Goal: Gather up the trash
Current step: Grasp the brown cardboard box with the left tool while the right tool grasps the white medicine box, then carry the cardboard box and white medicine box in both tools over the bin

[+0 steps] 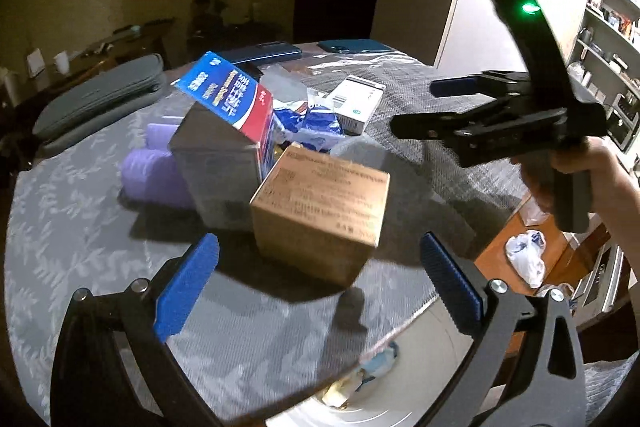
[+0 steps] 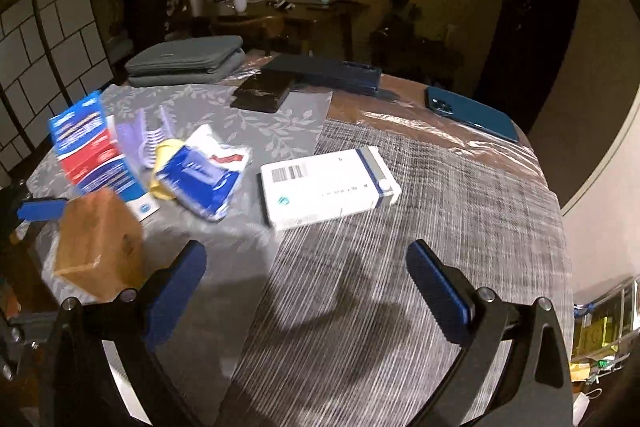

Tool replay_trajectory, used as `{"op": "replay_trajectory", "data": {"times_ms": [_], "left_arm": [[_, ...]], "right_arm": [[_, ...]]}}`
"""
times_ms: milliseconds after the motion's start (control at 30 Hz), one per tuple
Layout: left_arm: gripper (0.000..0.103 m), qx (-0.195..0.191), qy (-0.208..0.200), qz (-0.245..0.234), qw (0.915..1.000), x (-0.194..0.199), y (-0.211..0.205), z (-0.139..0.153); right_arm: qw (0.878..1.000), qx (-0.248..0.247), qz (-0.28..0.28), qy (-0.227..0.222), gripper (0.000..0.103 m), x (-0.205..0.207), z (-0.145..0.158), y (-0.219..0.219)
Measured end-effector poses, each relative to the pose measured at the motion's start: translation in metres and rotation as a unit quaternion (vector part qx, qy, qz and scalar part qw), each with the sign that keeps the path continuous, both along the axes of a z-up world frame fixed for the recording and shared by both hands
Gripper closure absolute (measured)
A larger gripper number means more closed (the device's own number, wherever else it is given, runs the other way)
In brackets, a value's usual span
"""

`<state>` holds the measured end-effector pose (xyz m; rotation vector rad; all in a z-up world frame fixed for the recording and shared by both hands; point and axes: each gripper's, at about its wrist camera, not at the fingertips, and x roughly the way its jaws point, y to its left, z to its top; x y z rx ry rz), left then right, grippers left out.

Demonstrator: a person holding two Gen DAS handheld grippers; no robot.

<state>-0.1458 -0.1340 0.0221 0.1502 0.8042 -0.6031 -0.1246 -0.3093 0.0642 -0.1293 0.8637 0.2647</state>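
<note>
A: Fingers first. Our left gripper (image 1: 318, 285) has its blue pads spread wide w/ nothing between them, agreed?

B: Yep. Right gripper (image 2: 306, 291), same story: jaws fully apart, empty, hanging over the grey woven placemat (image 2: 460, 211).

A: Ok, outward. Just ahead of the left fingers sits the small brown cardboard box (image 1: 322, 211), not touched. Next to it, the tall open carton w/ blue-red printed flap (image 1: 228, 143), a purple ridged roll (image 1: 150, 169) at its far side, crumpled blue-white plastic wrappers (image 1: 316, 123) behind.

B: From our right side, the nearest piece is the flat white box w/ barcode (image 2: 330, 187), lying on the edge of the woven mat, apart from the pile. Beyond it, the dark phone (image 2: 262, 91) and blue phone (image 2: 472, 115), which we reckon aren't trash.

A: White round bin (image 1: 420, 367) shows at the table's near edge, under the left gripper; bits already lie inside.

B: So we judge we're between pickups, more rubbish still on the table.

A: Next move prob: left drops onto the brown box, straddling it squarely; right reaches fwd for the white box and needs to grip across its narrow side.
</note>
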Motion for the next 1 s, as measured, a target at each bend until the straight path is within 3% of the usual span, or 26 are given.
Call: {"op": "replay_trajectory", "data": {"times_ms": [400, 467, 733, 1000], "left_arm": [[0.002, -0.01, 0.005, -0.042, 0.9991, 0.011, -0.015, -0.001], [0.006, -0.007, 0.006, -0.045, 0.9989, 0.011, -0.016, -0.001], [0.041, -0.006, 0.025, -0.045, 0.9987, 0.016, -0.016, -0.009], [0.042, -0.007, 0.022, -0.029, 0.9993, 0.009, -0.008, -0.005]], "right_arm": [[0.998, 0.014, 0.005, 0.054, 0.004, 0.068, -0.028, -0.003], [0.998, 0.01, 0.007, 0.059, 0.004, 0.072, -0.031, -0.003], [0.998, -0.011, 0.029, 0.06, 0.005, 0.083, -0.038, 0.005], [0.999, -0.006, 0.017, 0.05, 0.005, 0.069, -0.03, -0.001]]}}
